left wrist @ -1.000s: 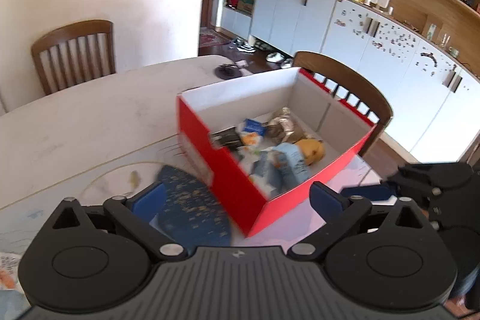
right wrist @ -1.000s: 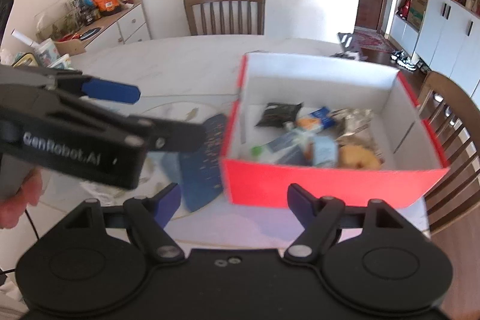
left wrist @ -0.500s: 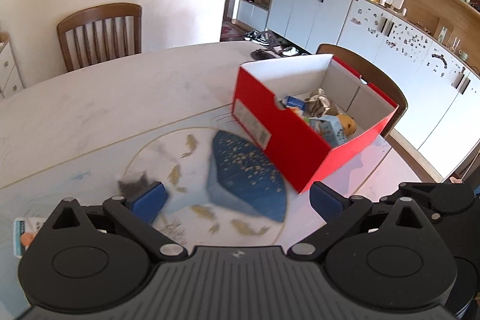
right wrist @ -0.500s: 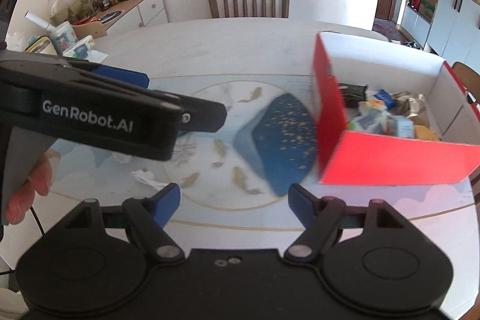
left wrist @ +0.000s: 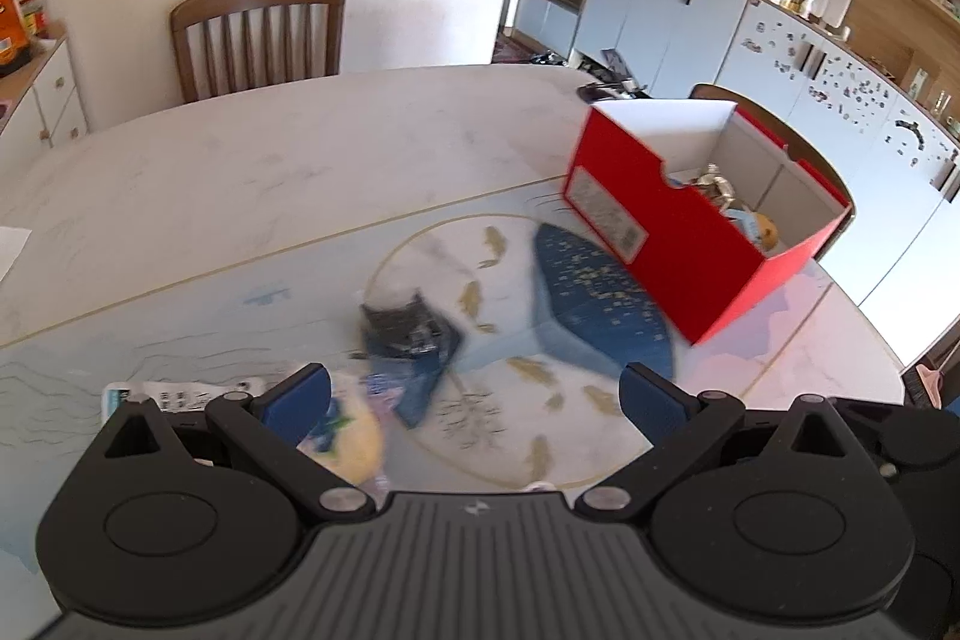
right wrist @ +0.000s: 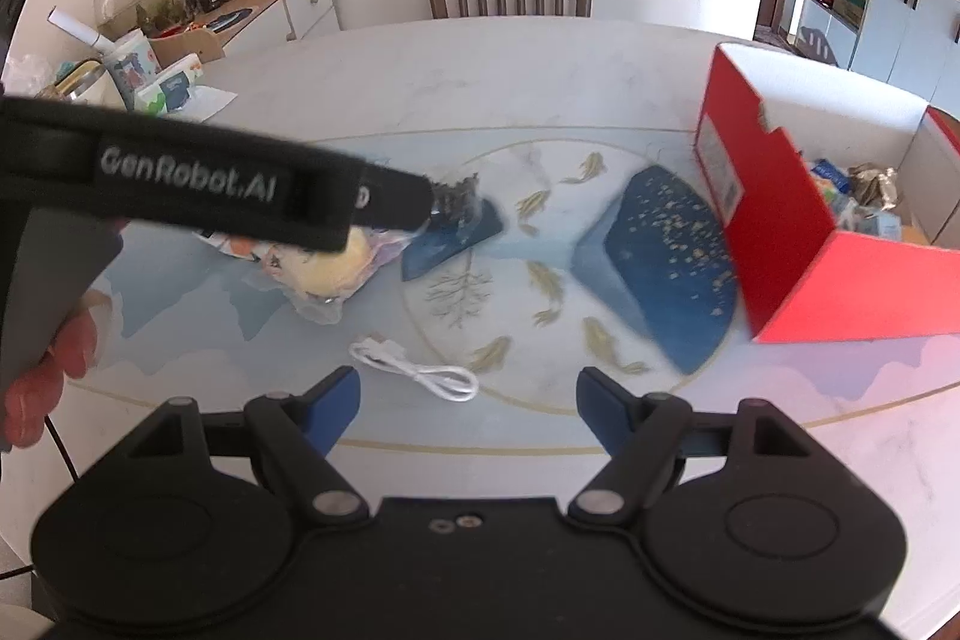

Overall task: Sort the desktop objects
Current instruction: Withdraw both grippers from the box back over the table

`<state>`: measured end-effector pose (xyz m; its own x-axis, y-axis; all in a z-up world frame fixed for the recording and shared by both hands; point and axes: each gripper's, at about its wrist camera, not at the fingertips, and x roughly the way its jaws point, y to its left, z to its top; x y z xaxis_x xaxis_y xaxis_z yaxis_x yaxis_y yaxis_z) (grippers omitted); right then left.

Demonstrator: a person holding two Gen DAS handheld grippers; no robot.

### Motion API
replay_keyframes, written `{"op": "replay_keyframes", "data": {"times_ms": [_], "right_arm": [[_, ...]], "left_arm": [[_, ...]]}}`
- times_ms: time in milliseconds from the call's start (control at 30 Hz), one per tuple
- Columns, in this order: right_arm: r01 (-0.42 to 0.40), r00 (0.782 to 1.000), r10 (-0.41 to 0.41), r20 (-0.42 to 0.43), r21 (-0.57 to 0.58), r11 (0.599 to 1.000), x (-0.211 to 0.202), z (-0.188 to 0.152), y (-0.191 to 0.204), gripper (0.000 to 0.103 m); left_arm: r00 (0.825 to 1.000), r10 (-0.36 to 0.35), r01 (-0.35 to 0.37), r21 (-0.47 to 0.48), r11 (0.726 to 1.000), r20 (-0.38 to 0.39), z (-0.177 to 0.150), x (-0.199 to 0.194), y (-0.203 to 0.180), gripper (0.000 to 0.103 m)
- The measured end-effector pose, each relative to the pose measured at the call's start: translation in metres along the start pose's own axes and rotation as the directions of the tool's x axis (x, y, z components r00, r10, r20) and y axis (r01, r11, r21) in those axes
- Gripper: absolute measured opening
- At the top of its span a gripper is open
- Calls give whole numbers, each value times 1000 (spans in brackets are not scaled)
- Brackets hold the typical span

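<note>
A red cardboard box (left wrist: 690, 232) with a white inside stands at the right of the table and holds several wrapped snacks (right wrist: 864, 196). Loose items lie left of centre on the printed mat: a small dark packet (left wrist: 399, 319), a blue packet (left wrist: 429, 379), a yellow bun in clear wrap (right wrist: 336, 271) and a white cable (right wrist: 420, 370). My left gripper (left wrist: 474, 397) hangs open just above the bun and the blue packet. My right gripper (right wrist: 468, 403) is open too, low over the cable, with nothing between its fingers.
A round table (left wrist: 240, 172) carries a fish-print mat (right wrist: 540, 280). Wooden chairs (left wrist: 258, 34) stand at the far side and behind the box. A sideboard (right wrist: 240, 10) with snack bags is at the far left. A hand (right wrist: 54, 358) holds the left gripper's handle.
Both views have swung left and back from the red box, which now sits at the right. The loose packets, bun and cable have come into view. Both grippers stay open.
</note>
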<state>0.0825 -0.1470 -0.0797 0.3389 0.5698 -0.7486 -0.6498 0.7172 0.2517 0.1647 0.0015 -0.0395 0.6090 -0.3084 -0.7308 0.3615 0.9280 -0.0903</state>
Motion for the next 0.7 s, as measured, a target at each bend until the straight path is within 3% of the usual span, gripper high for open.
{"op": "replay_keyframes", "data": {"times_ms": [267,700], "right_arm": [[32,999,-32,1,13,999,26,-3,29,79],[83,996,-86,25,99,992,60,-7,51,79]], "left_arm": [[999,49,-49,7,999,-20,0,16,35,103],[997,62,-59,71,996,-50,-11,45,53,103]]}}
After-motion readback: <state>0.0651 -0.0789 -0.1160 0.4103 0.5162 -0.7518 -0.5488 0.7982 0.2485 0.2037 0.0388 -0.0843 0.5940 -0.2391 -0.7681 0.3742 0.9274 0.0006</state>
